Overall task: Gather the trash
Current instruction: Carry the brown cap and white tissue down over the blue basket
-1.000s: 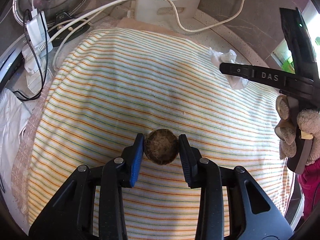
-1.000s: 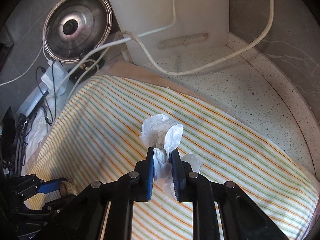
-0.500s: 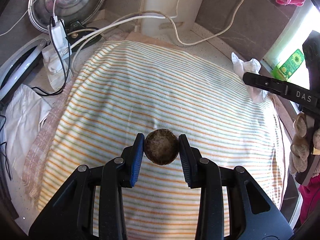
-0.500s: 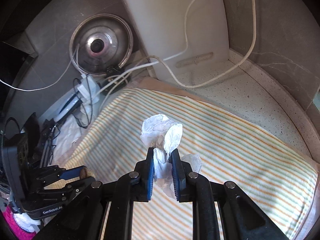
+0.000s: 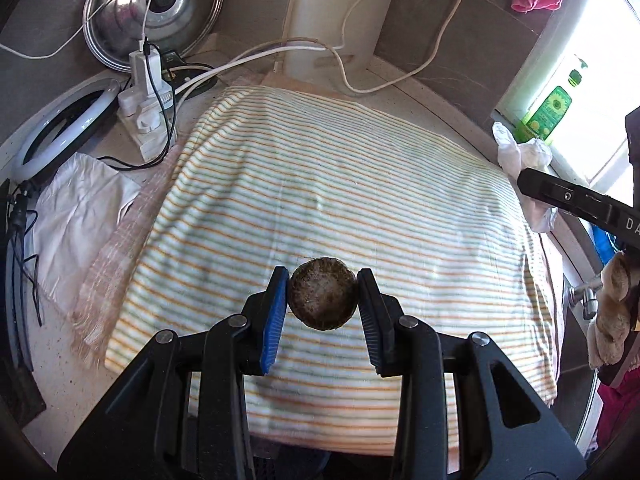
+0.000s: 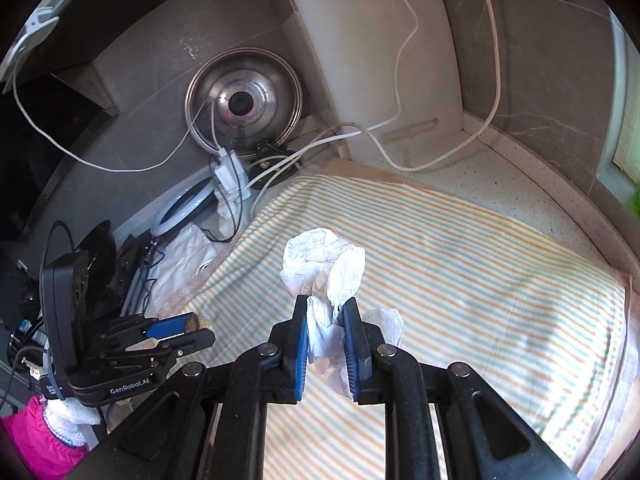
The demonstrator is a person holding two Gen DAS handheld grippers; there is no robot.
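1. A striped cloth (image 5: 320, 184), white with thin orange and green lines, covers most of the speckled counter (image 6: 480, 176). It lies flat and nothing rests on it.
2. A white cutting board (image 6: 376, 60) leans upright against the grey wall at the back. Beside it stands one round steel lid (image 6: 244, 100), also leaning on the wall.
3. One white ring light (image 5: 60, 128) lies at the left of the cloth, near a white power strip (image 5: 148, 120) with plugs and several white cables.
4. One green bottle (image 5: 548, 112) stands at the window ledge, on the right in the left wrist view.
5. There are two pieces of trash, and both are lifted above the cloth.
6. The first is a crumpled white tissue (image 6: 324, 264), wrinkled and puffed at its top, with a thinner part hanging down. The right gripper (image 6: 326, 320) is clenched on this thinner part, the blue pads pressing it from both sides, so the jaws are almost fully closed.
7. The second is a small round brown shell (image 5: 323, 294), dark and rough, like half of a nut or fruit husk. The left gripper (image 5: 323, 292) grasps it between its two blue pads, the jaws only a little apart, as wide as the shell.
8. Each gripper holds one thing; two grippers are counted.
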